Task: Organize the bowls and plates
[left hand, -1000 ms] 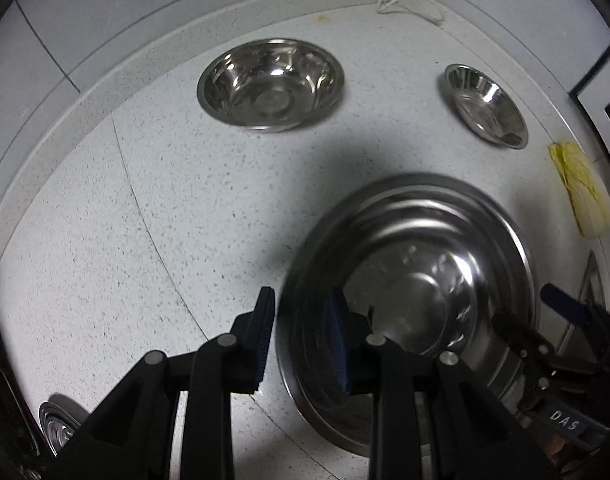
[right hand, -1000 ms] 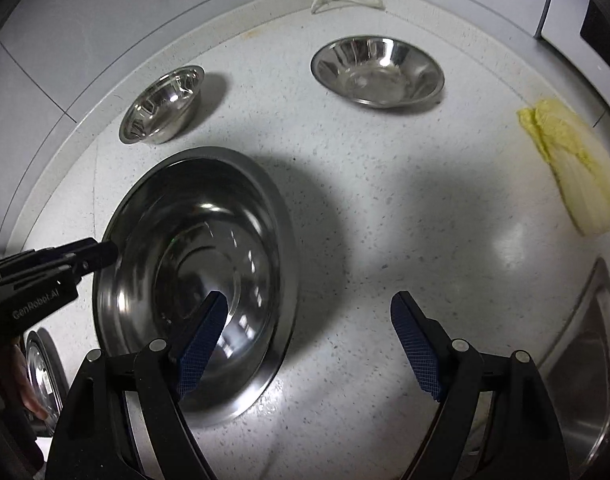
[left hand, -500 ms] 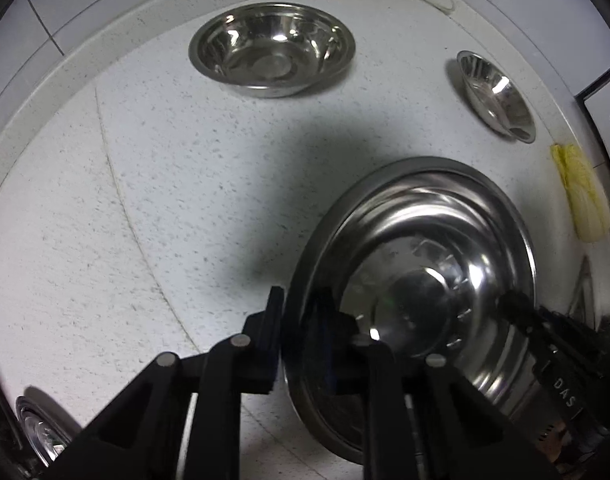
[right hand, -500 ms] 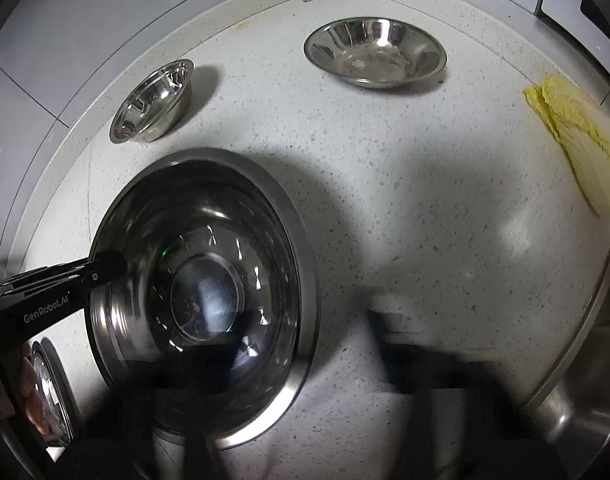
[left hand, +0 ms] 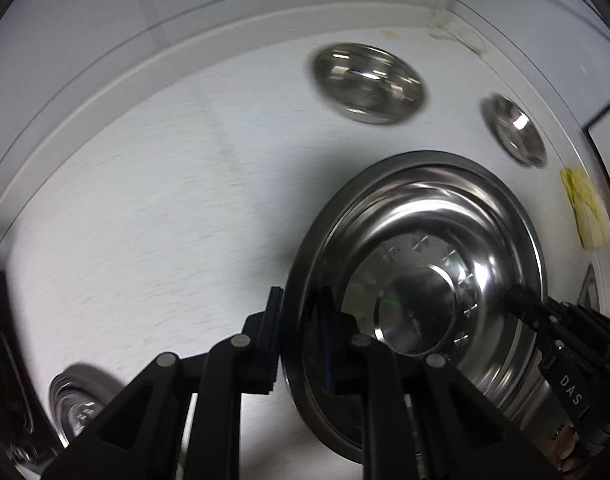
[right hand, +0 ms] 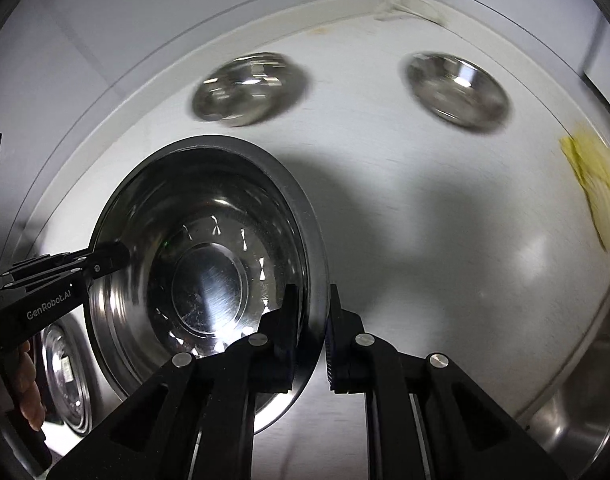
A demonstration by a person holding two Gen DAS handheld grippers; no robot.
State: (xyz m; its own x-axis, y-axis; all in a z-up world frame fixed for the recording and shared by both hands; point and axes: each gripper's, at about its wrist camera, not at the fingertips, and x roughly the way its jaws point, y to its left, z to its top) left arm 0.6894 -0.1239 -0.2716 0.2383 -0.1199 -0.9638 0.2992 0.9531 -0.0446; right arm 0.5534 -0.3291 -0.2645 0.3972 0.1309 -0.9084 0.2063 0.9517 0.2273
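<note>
- Large steel bowl [left hand: 417, 280] is gripped at opposite sides of its rim by both grippers; it appears tilted above the white speckled worktop [left hand: 145, 220], though whether any edge touches the surface cannot be told.
- Left gripper [left hand: 298, 336]: fingers nearly closed, one pad outside and one inside the bowl's left rim, clamped on it. In the right wrist view the same tool [right hand: 105, 258] reaches in from the left onto the far rim.
- Small ridged steel dish [left hand: 77, 408] lies at the lower left on the worktop, partly hidden behind the left gripper's frame; it is blurred.
- Medium steel bowl [left hand: 369, 82] sits near the back wall, well apart from the large bowl; motion blur smears it.
- Small steel bowl [left hand: 513, 130] sits to its right, near the worktop's back edge.
- Right gripper [right hand: 309, 330]: fingers narrowly apart, pinching the large bowl's right rim between them.
- Yellow-green cabbage leaf [right hand: 597, 184] lies on the worktop at the far right.
- Sink basin [right hand: 581, 408], stainless, occupies the lower right corner beside the worktop edge.
</note>
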